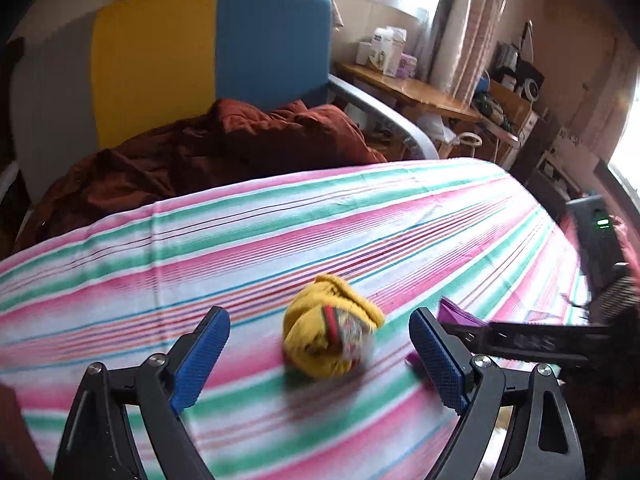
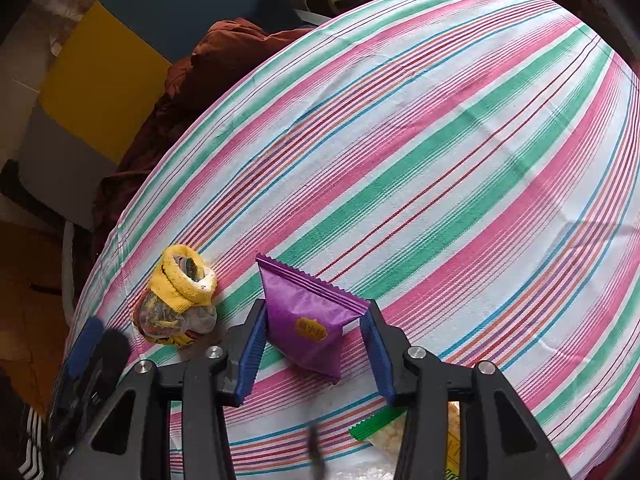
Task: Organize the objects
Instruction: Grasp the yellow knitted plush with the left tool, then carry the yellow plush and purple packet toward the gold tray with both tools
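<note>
The striped bedsheet [image 2: 440,140] covers a soft, rounded mattress, so anything set near its edge could slide off toward the rumpled brown blanket [image 1: 224,148].

The purple snack packet [image 2: 308,320] lies on the sheet between the right gripper [image 2: 316,344] fingers, which stand partly apart; the left pad looks to be against the packet, the right pad clear of it, so I judge it not firmly held. A lift now could tip or drop it.

The rolled yellow sock [image 1: 330,328] sits just beside the packet, centred ahead of the left gripper [image 1: 320,364], whose fingers gape wide and hold nothing. The two grippers are close; closing in could knock them together or nudge the sock.
</note>
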### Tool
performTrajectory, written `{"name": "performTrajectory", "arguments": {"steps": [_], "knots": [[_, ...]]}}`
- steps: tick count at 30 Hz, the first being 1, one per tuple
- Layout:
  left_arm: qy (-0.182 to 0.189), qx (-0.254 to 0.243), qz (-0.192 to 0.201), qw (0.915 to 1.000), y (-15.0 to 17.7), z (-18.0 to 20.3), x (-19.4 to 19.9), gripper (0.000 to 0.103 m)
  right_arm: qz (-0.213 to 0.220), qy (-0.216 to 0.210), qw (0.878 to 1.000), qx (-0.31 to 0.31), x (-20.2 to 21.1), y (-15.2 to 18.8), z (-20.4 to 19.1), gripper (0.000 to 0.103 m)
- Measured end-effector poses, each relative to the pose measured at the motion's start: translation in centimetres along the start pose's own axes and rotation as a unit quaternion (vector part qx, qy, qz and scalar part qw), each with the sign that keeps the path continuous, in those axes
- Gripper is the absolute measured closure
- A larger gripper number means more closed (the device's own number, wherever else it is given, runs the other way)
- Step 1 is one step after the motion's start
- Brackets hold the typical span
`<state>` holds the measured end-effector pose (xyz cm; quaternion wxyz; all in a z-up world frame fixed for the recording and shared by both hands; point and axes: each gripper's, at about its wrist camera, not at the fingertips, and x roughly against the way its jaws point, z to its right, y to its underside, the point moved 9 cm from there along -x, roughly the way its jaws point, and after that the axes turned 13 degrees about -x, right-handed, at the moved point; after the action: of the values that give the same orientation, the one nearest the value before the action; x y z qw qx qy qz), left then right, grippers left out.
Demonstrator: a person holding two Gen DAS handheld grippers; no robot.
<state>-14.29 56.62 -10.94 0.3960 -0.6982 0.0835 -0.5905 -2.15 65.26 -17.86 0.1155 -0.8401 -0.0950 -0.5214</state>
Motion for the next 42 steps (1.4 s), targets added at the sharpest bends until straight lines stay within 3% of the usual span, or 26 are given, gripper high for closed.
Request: {"name": "performTrajectory", "arguments": {"steps": [3, 5, 9, 12, 14, 16, 19, 23, 30, 38, 42], "knots": [[-0.003, -0.005, -0.022, 0.9997, 0.0, 0.1, -2.6, 0.016, -0.001, 0.0, 1.0, 0.0, -0.1, -0.1, 0.1, 0.056], [-0.012, -0.001, -0.042, 0.999, 0.5, -0.3, -4.0, 0.034, -0.001, 0.0, 1.0, 0.001, -0.1, 0.0, 0.0, 0.056], [0.018, 0.033, -0.041, 0.9985, 1.5, -0.8, -5.4, 0.036, 0.0, 0.005, 1.0, 0.009, -0.4, 0.0, -0.1, 0.056], [0.015, 0.015, -0.038, 0.999, 1.9, -0.4, -5.2, 0.036, 0.007, 0.013, 0.999, 0.03, -0.6, 0.0, -0.6, 0.056], [0.015, 0.019, -0.043, 0.9988, 2.2, -0.6, -4.7, 0.042, 0.007, 0.009, 0.999, 0.041, -0.7, 0.1, -1.0, 0.063], [0.01, 0.035, -0.038, 0.9986, 2.5, -0.9, -3.5, 0.061, -0.003, -0.007, 0.999, 0.047, -0.9, 0.4, -1.5, 0.065], [-0.03, 0.043, -0.032, 0.9981, 4.4, -1.4, -1.3, 0.063, -0.013, -0.025, 0.997, 0.065, -1.0, 1.1, -2.5, 0.065], [-0.042, 0.072, -0.023, 0.9963, 8.0, -1.7, 2.1, 0.064, -0.03, -0.046, 0.99, 0.131, -1.3, 2.1, -5.0, 0.065], [-0.071, 0.081, 0.006, 0.9941, 13.9, -1.0, 7.3, 0.061, -0.065, -0.044, 0.968, 0.24, -1.3, 7.4, -7.2, 0.065], [-0.081, 0.071, 0.012, 0.9941, 14.0, -0.7, 6.5, 0.059, -0.063, -0.029, 0.96, 0.271, -2.7, 9.1, -8.1, 0.067], [-0.084, 0.073, 0.01, 0.9938, 14.2, -0.9, 6.2, 0.052, -0.059, -0.025, 0.958, 0.278, -2.8, 9.2, -8.3, 0.067]]}}
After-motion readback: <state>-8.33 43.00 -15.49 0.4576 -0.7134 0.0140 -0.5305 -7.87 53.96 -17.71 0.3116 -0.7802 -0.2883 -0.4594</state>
